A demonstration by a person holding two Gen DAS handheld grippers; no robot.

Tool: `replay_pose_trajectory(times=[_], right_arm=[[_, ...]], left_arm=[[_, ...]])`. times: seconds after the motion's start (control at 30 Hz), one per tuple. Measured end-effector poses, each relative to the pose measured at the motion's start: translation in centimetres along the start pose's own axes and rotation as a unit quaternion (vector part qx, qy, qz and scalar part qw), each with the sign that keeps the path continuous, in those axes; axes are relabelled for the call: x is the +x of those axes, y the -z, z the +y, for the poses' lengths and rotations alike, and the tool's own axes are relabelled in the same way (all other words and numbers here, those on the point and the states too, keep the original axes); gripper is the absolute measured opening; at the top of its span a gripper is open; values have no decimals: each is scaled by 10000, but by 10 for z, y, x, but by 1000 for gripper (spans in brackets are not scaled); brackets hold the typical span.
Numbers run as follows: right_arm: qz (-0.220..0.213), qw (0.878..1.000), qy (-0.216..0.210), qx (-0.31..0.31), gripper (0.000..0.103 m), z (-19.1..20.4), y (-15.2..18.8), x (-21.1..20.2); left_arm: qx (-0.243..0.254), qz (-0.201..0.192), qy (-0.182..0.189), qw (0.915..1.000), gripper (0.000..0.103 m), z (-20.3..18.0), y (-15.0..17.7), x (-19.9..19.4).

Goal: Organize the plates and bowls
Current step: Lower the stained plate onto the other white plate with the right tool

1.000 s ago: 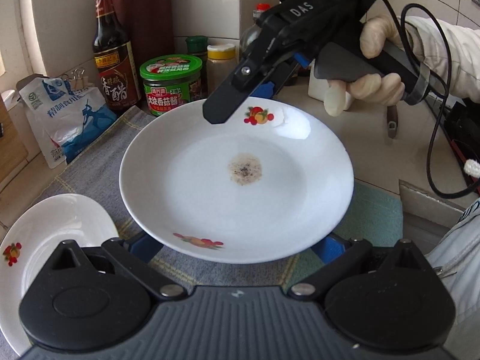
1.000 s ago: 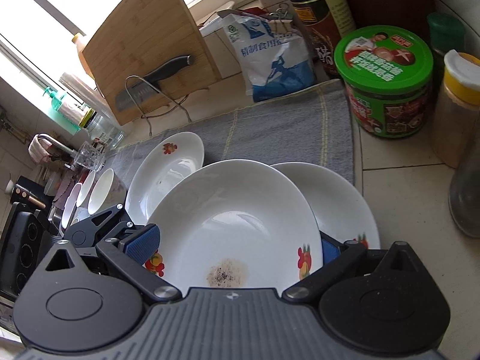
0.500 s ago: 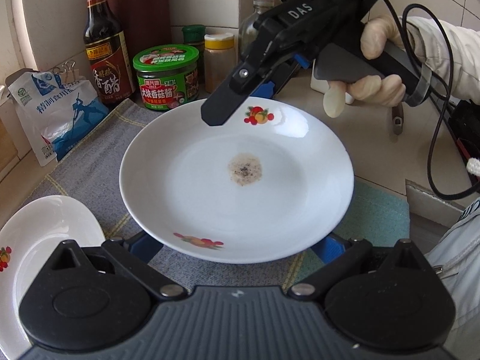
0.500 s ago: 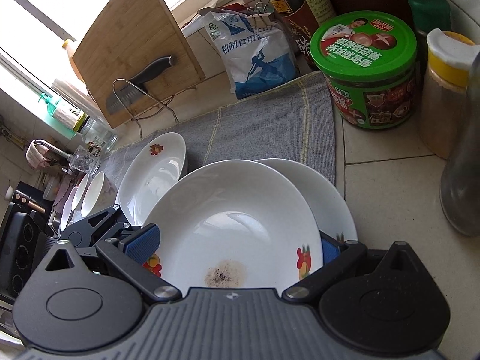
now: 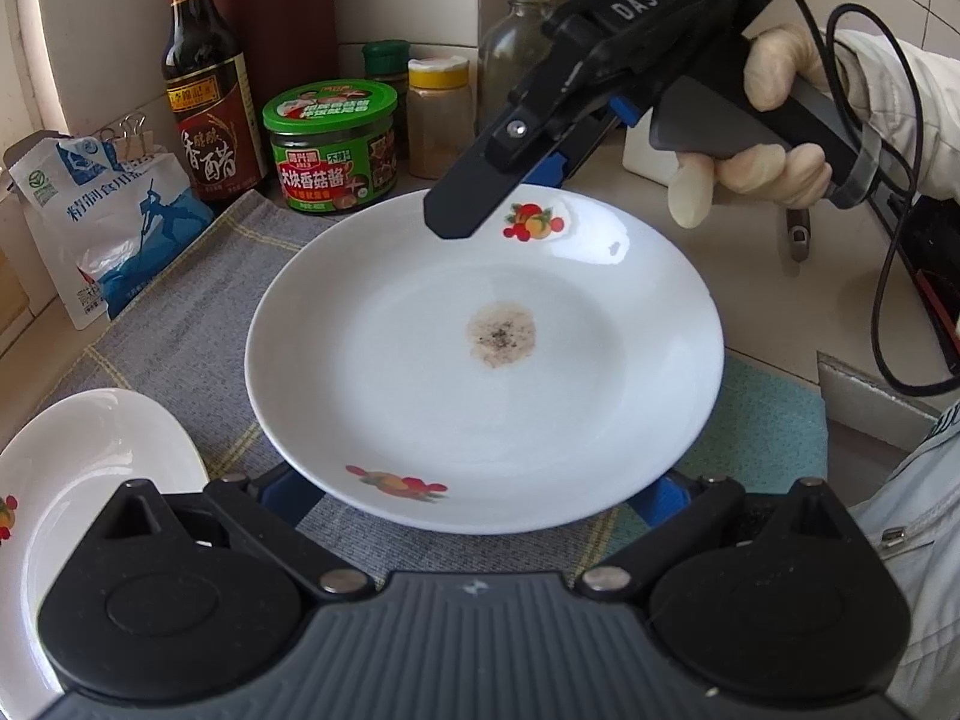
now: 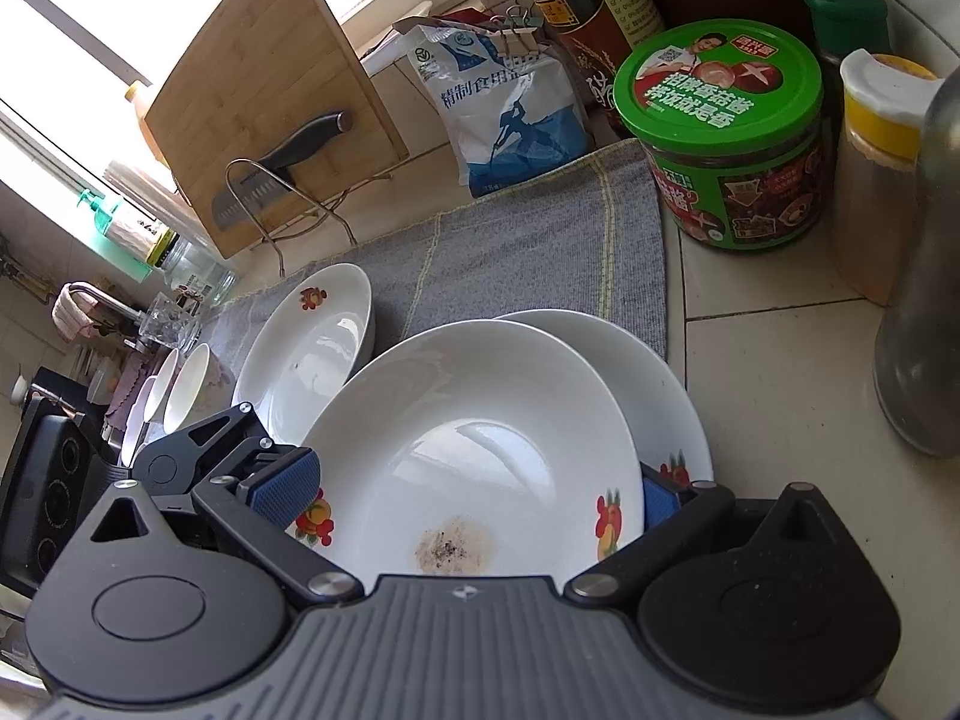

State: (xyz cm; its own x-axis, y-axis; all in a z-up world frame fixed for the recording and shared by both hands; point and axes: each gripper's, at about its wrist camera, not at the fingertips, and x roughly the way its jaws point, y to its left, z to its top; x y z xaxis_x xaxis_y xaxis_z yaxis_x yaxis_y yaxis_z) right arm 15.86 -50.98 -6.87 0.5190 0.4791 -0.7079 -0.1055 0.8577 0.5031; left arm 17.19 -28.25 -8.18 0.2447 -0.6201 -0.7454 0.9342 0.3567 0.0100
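A white plate (image 5: 480, 372) with fruit prints and a brown stain at its centre is held above the grey cloth (image 5: 180, 324). My right gripper (image 5: 480, 210) is shut on its far rim; the same plate shows in the right wrist view (image 6: 474, 456). My left gripper (image 5: 474, 495) sits at the plate's near rim with its fingers spread wide under it. A second plate (image 6: 654, 396) lies under the held one. A third plate (image 5: 78, 492) lies on the cloth to the left, also in the right wrist view (image 6: 306, 348).
A green-lidded jar (image 5: 330, 147), a vinegar bottle (image 5: 207, 90), a spice shaker (image 5: 438, 114) and a salt bag (image 5: 102, 222) stand at the back. A cutting board with a knife (image 6: 270, 102) leans at the far left. Small bowls (image 6: 180, 396) stand near the stove (image 6: 42, 492).
Both grippers and the held plate have moved toward the jars and bottles; the plate on the cloth has slid further to the left edge of the left wrist view.
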Motion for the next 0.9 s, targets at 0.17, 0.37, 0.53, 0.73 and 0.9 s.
replay_pose_trajectory(times=[0.17,0.37,0.53,0.73,0.9], right_arm=[[-12,9999,116,-25,103,1,2,-2],[-43,9999,158,2,103,1,6,-9],[-102,9998,173,87,103,0,9,-15],[-119,9996,225,152,103,-3,15,-18],[-202,9994,211,188,103,-3,19,-25]], left_arm=[[10,1,-28,10000,102,1,-1,1],[64,-4,-76,10000,102,0,0,1],[-23,14,-65,10000,102,2,-1,1],[-41,26,-86,10000,102,2,-1,1],[-36,52,-115,9999,102,1,-1,1]])
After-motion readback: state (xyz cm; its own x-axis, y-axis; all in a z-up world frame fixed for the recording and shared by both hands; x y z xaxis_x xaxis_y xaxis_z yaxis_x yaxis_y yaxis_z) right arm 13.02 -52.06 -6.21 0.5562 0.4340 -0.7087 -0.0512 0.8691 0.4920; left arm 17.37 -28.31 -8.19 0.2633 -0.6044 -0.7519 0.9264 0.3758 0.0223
